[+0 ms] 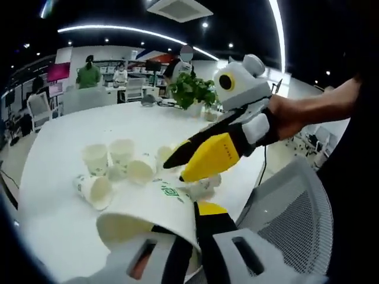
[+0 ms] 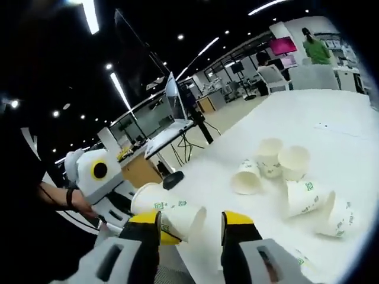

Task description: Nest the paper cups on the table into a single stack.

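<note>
My left gripper (image 1: 180, 223) is shut on a white paper cup (image 1: 155, 208) with a green logo, held on its side just in front of the camera. My right gripper (image 1: 176, 168), held by a hand, reaches in from the right with its yellow fingers just past that cup. In the right gripper view the right gripper (image 2: 190, 222) is open, with the held cup (image 2: 177, 216) lying between its jaws against the left one. The left gripper (image 2: 161, 234) holds the cup from the left. Several loose cups (image 1: 109, 168) (image 2: 284, 177) lie and stand on the white table (image 1: 71, 124).
A potted plant (image 1: 192, 90) stands at the table's far edge. A grey mesh chair (image 1: 293, 213) is close on the near right. An open laptop (image 2: 173, 112) and a dark mouse (image 2: 173, 179) sit by the table's edge. People stand in the office behind.
</note>
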